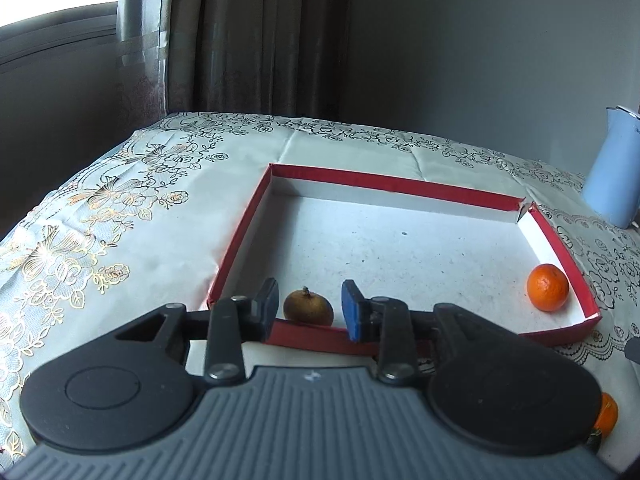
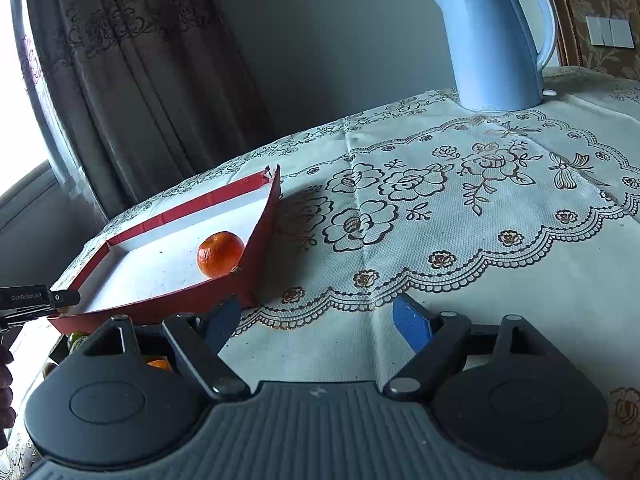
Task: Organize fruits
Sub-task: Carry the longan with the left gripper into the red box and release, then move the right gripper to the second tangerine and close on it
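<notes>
**Operator:** Checking the current step — sorting or placing?

**Technician:** Placing, by the look of it. Sitting on the white floor of the red tray (image 1: pixel 384 182), just inside the near wall: one brown fruit (image 1: pixel 308 311). Resting further right in the same tray, against the right wall: one orange (image 1: pixel 548 287). Waiting outside the tray, near its front right corner: another orange (image 1: pixel 606 414).

**Operator:** Reporting on the left gripper (image 1: pixel 309 300)?

**Technician:** Standing slightly apart, flanking the brown fruit. Showing a thin gap on each side between the blue pads (image 1: pixel 354 312) and the skin — not pressing, not clamping, holding nothing. Judging this as the release stage of a drop-off.

**Operator:** And the right gripper (image 2: pixel 318 320)?

**Technician:** Standing wide apart over the tablecloth (image 2: pixel 460 220), just beside the tray's front right corner. Gripping nothing, touching nothing as far as can be seen.

**Operator:** Planning the next move?

**Technician:** Probably backing the left gripper up and away without nudging the brown fruit — likely to roll if clipped. Then reaching for the loose fruit outside the tray; needing jaws wider for an orange than for the small brown one. Also keeping clear of the low tray wall and of the blue kettle (image 2: pixel 496 40) at the far right.
</notes>
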Tool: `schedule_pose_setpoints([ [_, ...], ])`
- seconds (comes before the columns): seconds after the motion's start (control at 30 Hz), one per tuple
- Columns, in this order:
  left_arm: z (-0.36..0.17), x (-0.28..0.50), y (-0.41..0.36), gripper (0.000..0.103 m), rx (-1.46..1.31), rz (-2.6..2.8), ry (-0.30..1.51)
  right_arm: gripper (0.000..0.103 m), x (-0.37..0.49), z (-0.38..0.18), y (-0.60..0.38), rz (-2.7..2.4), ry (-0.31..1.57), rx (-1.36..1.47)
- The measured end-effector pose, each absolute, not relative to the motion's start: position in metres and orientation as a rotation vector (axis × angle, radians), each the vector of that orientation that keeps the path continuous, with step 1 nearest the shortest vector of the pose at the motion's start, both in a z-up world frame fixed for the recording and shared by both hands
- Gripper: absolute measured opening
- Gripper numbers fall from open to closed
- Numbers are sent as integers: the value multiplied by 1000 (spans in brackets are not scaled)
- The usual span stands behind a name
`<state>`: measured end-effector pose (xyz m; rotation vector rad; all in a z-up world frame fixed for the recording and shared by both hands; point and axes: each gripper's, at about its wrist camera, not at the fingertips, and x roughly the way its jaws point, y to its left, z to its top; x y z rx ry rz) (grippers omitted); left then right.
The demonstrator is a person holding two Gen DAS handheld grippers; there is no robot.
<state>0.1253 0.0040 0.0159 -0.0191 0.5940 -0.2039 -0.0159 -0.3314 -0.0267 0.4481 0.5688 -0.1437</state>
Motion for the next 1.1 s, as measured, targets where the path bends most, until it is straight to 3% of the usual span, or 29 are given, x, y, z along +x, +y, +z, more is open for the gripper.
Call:
schedule_pose_setpoints([
  [0.07, 19, 110, 9, 41, -13, -212, 563, 83, -15, -27, -331, -140, 569, 448],
  [0.13, 23, 91, 14, 66, -6, -211, 532, 83, -15, -27, -331, -138, 569, 447],
  [0.2, 24, 70, 23, 75, -27, -217, 504, 83, -16, -26, -331, -136, 567, 449],
  [0.3, 20, 47, 35, 76, -31, -216, 496, 83, -16, -26, -331, -134, 564, 446],
  [0.4, 7, 32, 47, 88, -29, -148, 504, 83, -16, -25, -327, -119, 563, 428],
  [0.7, -13, 22, 69, 91, -77, -155, 585, 83, -17, -19, -299, -49, 578, 285],
  [0.83, -15, 23, 66, 100, -58, -162, 602, 83, -22, -16, -282, -40, 582, 208],
  [1.1, -20, 31, 53, 103, 24, -144, 666, 83, -48, -11, -286, -5, 496, 270],
])
